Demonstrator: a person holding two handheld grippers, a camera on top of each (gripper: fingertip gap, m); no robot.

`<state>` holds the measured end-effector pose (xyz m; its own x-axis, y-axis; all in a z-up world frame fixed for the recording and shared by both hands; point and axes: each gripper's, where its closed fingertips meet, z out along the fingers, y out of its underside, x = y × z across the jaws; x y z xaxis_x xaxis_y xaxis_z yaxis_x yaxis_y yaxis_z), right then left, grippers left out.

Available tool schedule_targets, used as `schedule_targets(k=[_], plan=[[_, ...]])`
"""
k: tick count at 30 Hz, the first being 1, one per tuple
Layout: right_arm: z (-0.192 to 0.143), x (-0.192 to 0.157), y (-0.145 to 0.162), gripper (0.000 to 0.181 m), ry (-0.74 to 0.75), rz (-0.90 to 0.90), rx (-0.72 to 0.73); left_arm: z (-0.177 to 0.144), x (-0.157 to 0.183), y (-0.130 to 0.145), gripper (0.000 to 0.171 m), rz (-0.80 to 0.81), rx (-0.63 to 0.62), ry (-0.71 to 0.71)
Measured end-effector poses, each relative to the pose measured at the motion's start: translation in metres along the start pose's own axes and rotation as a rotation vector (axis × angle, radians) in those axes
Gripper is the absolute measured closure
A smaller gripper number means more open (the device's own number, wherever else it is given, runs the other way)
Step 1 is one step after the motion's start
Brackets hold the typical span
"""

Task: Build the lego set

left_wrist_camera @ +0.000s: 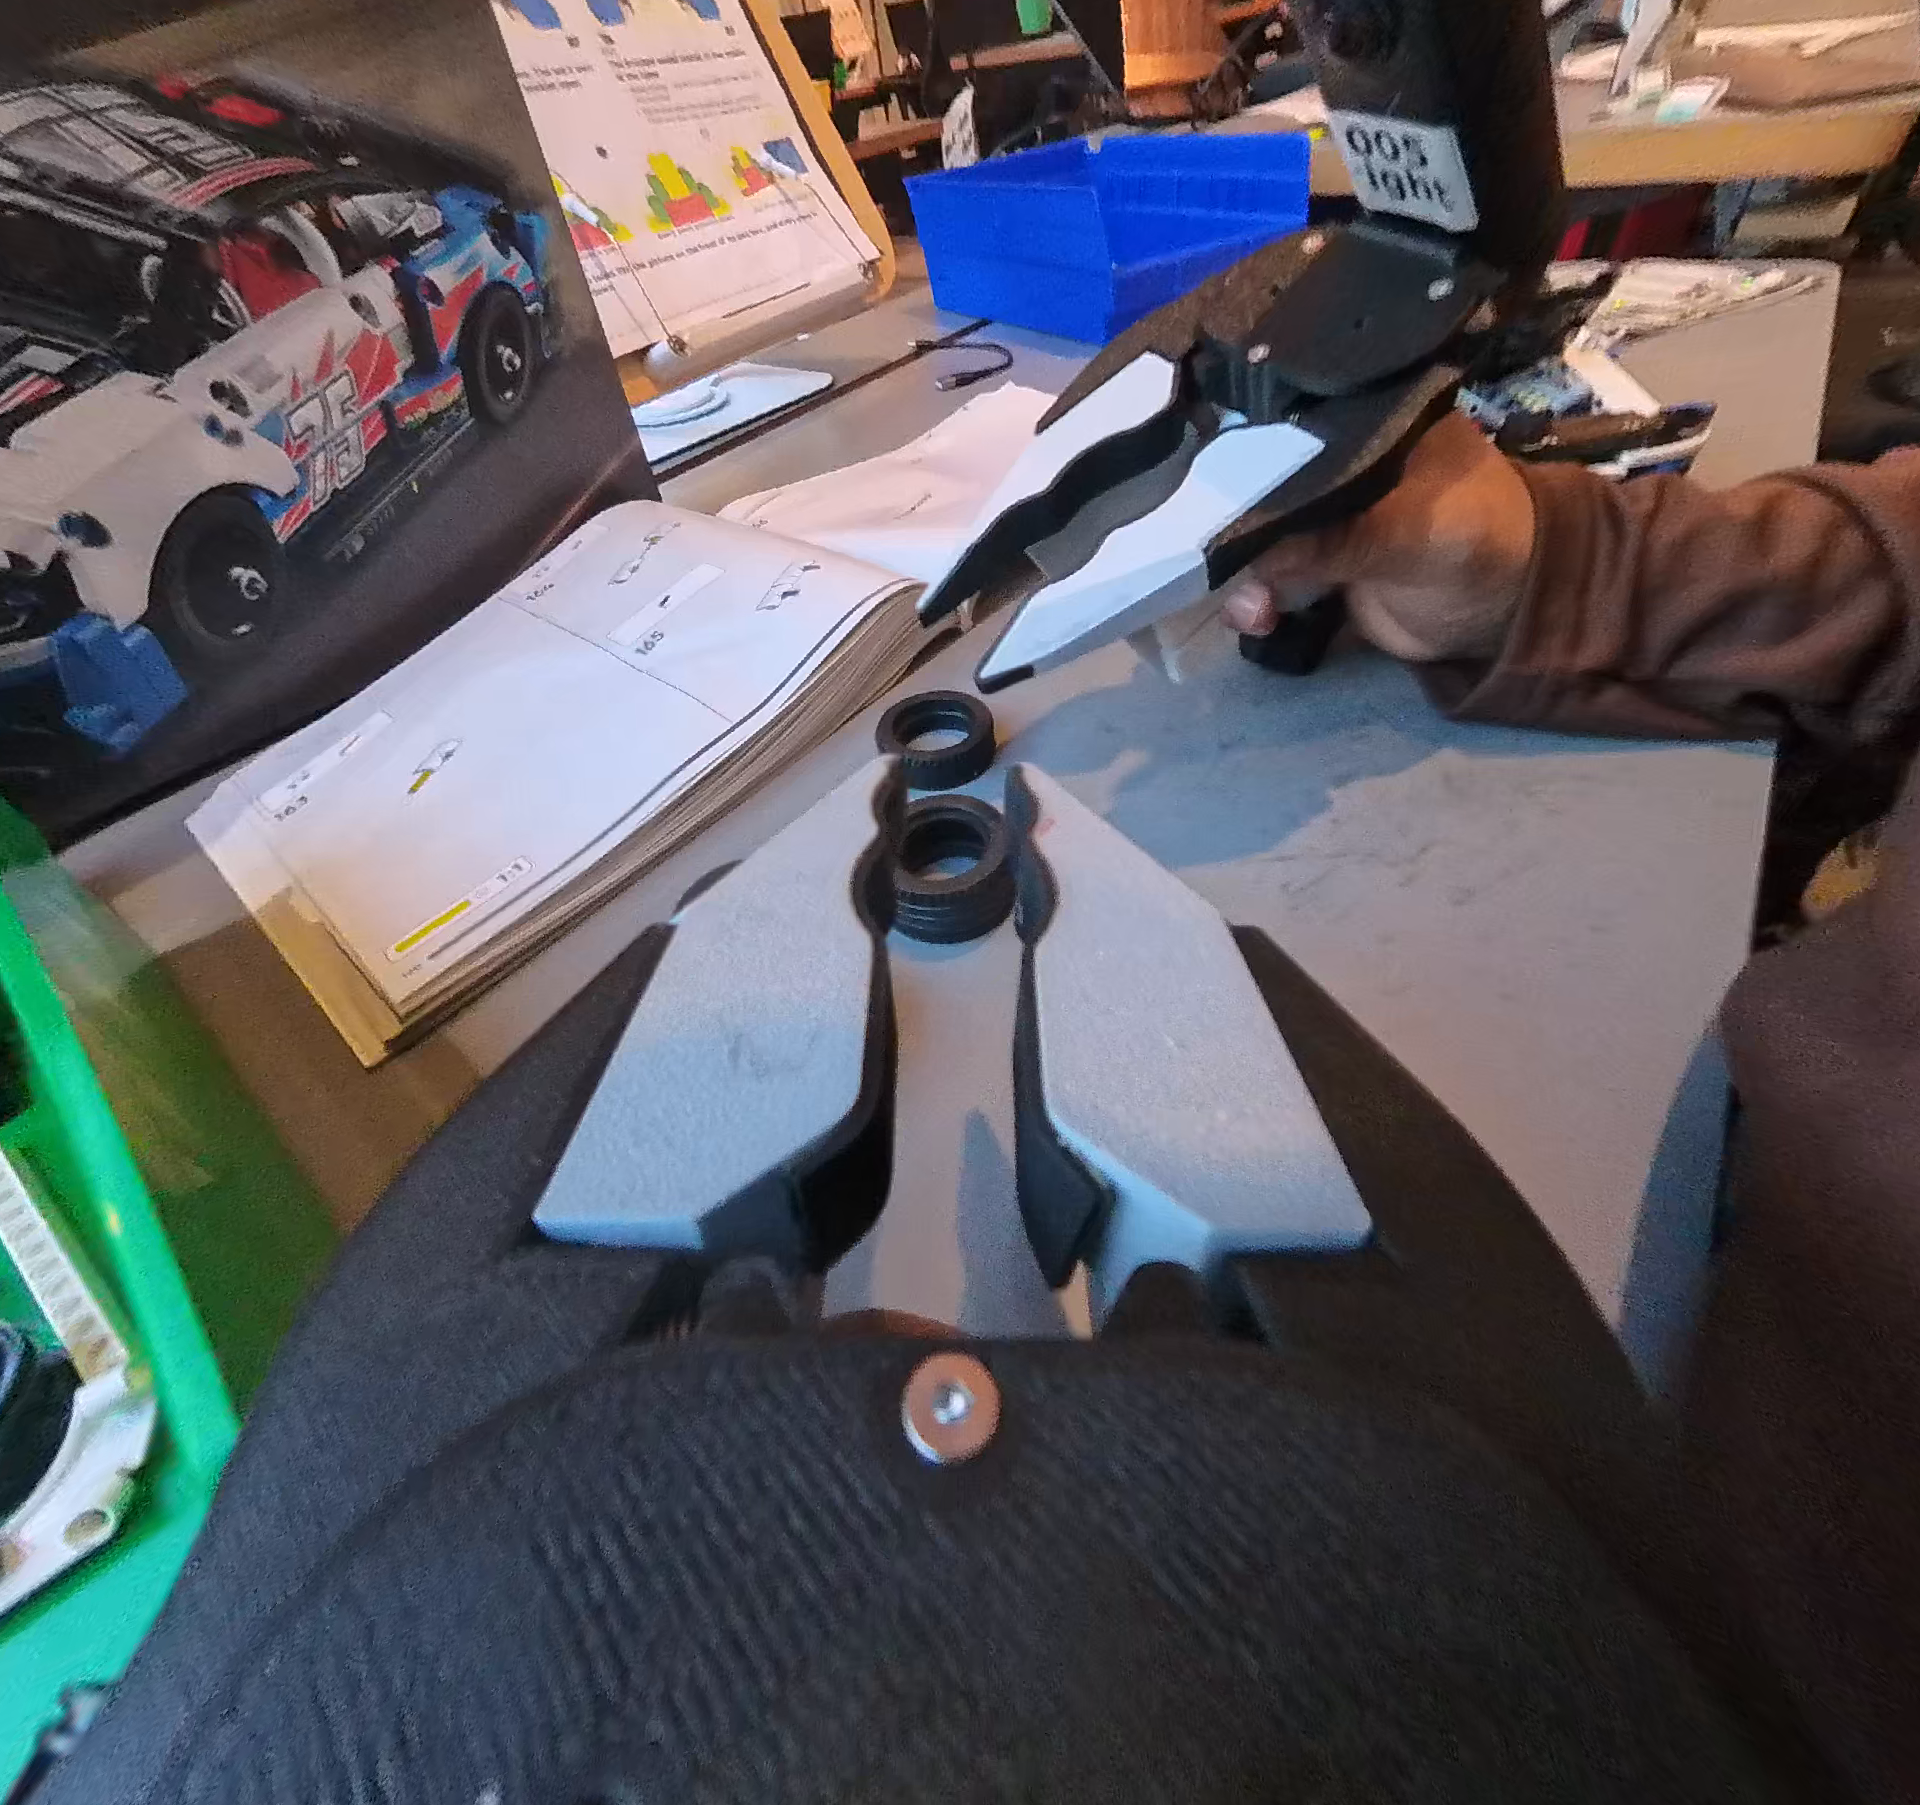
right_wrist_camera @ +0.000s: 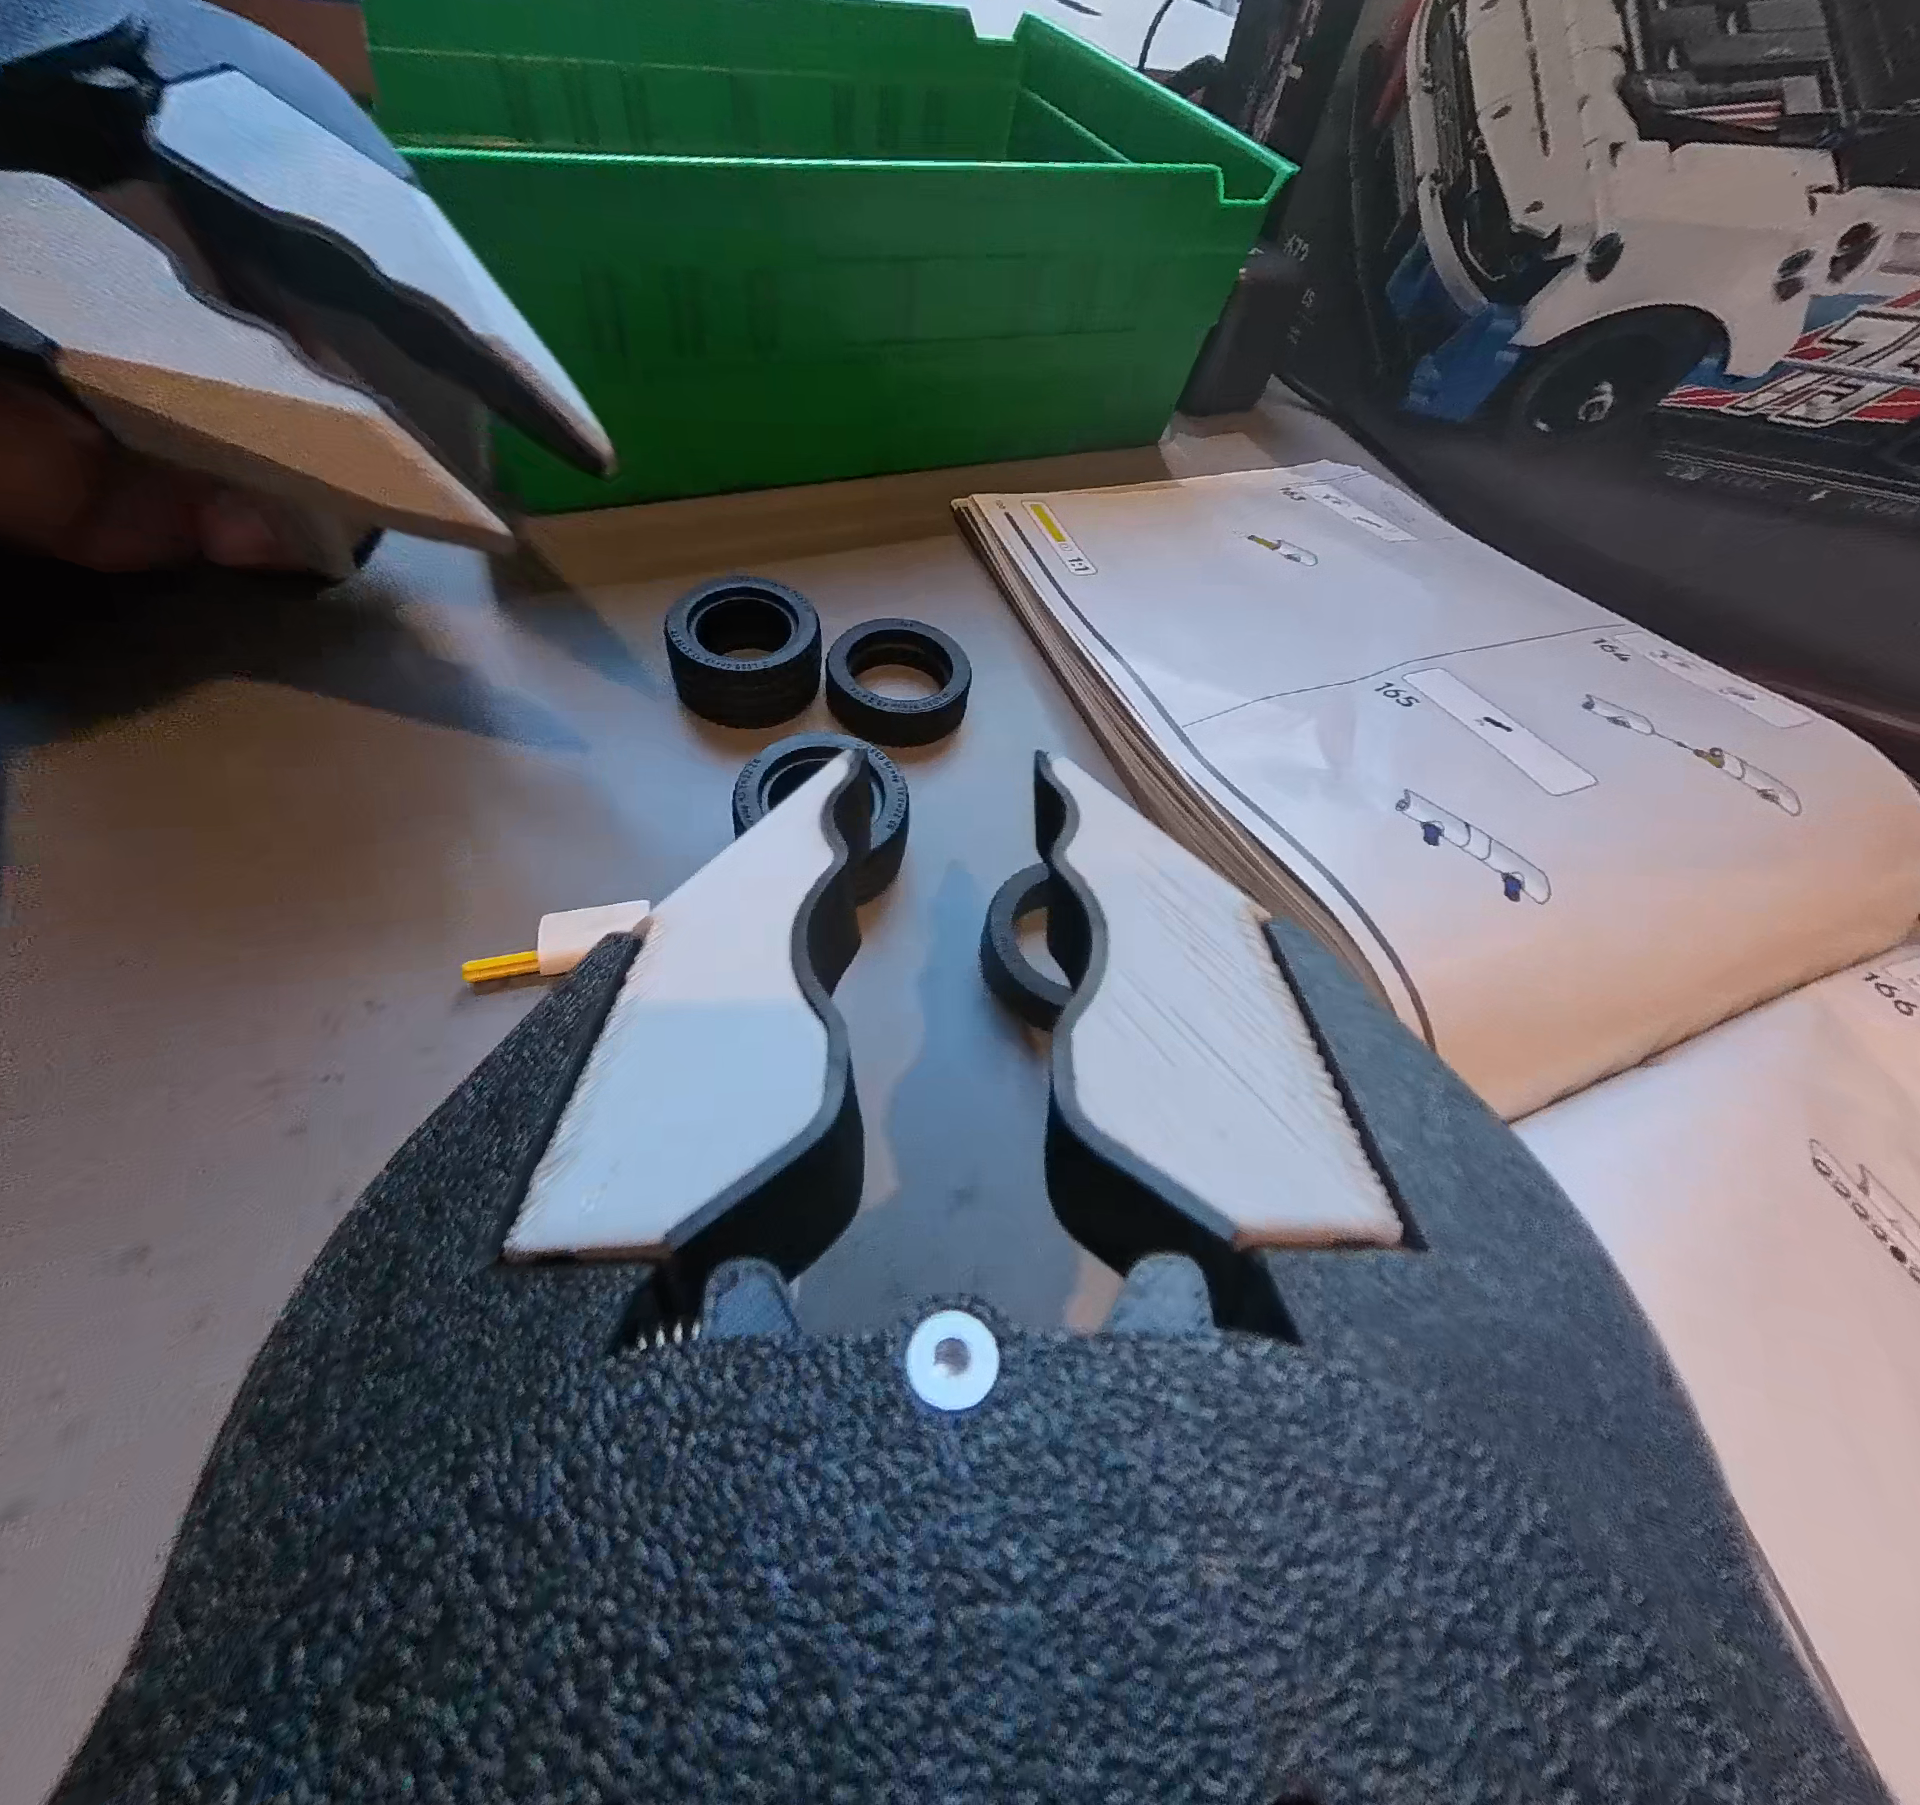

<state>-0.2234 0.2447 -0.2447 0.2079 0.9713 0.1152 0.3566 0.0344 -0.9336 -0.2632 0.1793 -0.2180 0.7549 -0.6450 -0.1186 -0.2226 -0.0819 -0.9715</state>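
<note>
the left gripper (left_wrist_camera: 951,789) hovers with its jaws narrowly parted around a stack of black tyres (left_wrist_camera: 951,867), not clearly gripping. the right gripper (right_wrist_camera: 948,768) is spread wide and empty above more tyres (right_wrist_camera: 899,680), just beside the open instruction booklet (right_wrist_camera: 1455,768).

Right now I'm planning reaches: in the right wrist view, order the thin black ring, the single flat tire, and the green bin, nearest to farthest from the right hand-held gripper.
1. Thin black ring, beside the right hand-held gripper's right finger.
2. Single flat tire, ahead past the fingertips.
3. Green bin, farthest back, behind the tires.
</note>
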Motion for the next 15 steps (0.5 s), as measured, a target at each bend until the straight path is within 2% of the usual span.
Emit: schedule_targets(k=[2, 7, 10, 13, 15], plan=[[-0.001, 0.002, 0.0, 0.15, 0.018, -0.002, 0.002, -0.008, 0.001, -0.003, 0.171, -0.071, 0.021, -0.011], [-0.001, 0.005, 0.001, 0.15, 0.058, -0.013, -0.003, -0.042, -0.004, -0.017, 0.167, -0.204, 0.084, -0.036], [-0.001, 0.006, 0.002, 0.15, 0.07, -0.024, -0.013, -0.076, -0.042, -0.03, 0.166, -0.114, 0.074, -0.188], [0.0, 0.005, 0.003, 0.15, 0.074, -0.035, -0.021, -0.121, -0.11, -0.036, 0.171, 0.029, -0.071, -0.415], [0.0, 0.005, 0.003, 0.15, 0.074, -0.037, -0.022, -0.143, -0.153, -0.021, 0.168, 0.03, -0.281, -0.489]])
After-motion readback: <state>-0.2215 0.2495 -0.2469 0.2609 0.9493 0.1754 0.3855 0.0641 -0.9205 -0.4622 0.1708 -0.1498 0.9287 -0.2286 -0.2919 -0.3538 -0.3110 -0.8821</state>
